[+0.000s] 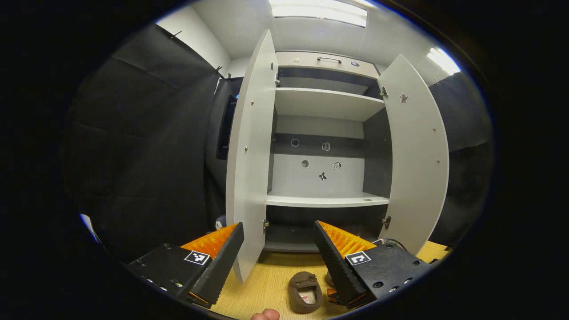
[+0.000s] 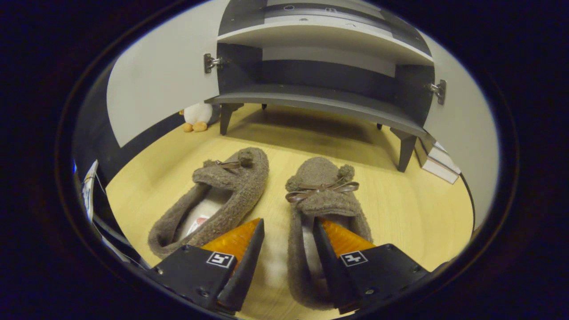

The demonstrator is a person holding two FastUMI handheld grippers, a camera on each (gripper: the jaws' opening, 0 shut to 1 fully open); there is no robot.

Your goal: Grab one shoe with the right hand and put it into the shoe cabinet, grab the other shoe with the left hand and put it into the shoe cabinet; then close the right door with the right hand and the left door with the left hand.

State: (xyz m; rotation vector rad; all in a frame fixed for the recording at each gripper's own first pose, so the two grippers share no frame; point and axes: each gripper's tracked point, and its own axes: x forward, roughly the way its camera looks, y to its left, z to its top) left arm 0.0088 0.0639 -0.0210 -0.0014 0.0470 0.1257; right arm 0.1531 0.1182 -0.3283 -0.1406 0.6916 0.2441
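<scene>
Wood floor w/ black cloth walls and ceiling lights; white shoe cabinet stands w/ both doors wide open, shelves bare, a plush toy and books beside its legs. Two fuzzy brown slippers w/ bows sit side by side on floor in front: left slipper and right slipper. Right gripper is open, straddling the near wall of right slipper, one finger inside it, not clamped; left gripper is open, holding nothing, up facing the cabinet.

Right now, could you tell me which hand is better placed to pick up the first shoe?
Right. The right tool is low over the floor, open, straddling the side wall of the right-hand slipper. The left tool is held higher, open, facing the open shoe cabinet.
</scene>
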